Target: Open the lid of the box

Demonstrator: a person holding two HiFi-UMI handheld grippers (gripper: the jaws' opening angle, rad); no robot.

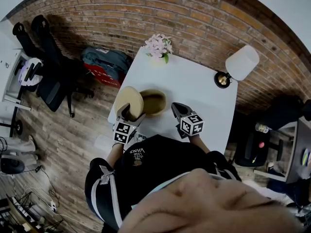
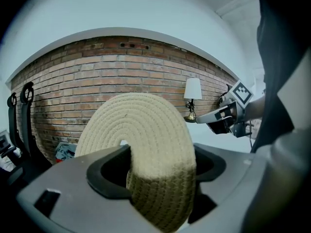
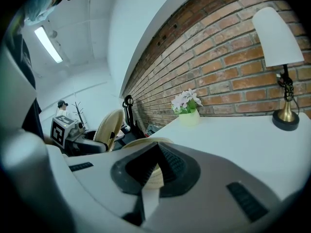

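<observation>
The lid (image 2: 141,144) is coiled cream rope, stitched, rough and matt; the box (image 1: 154,101) has the same weave, darker inside. The bench (image 1: 194,89) is smooth matt white. The left tool (image 1: 127,114) and right tool (image 3: 155,154) are matt grey plastic with black pads, ribbed on the right one. The wall (image 2: 121,72) is rough brick. The lamp (image 3: 277,38) has a matt white shade and a glossy brass-like base.

At the bottom of the head view the person's shirt (image 1: 160,164) covers the near edge of the table (image 1: 204,89), and the raised lid (image 1: 129,102) hides the left rim of the box (image 1: 155,102). In the right gripper view the right gripper (image 3: 154,154) masks most of the box.
</observation>
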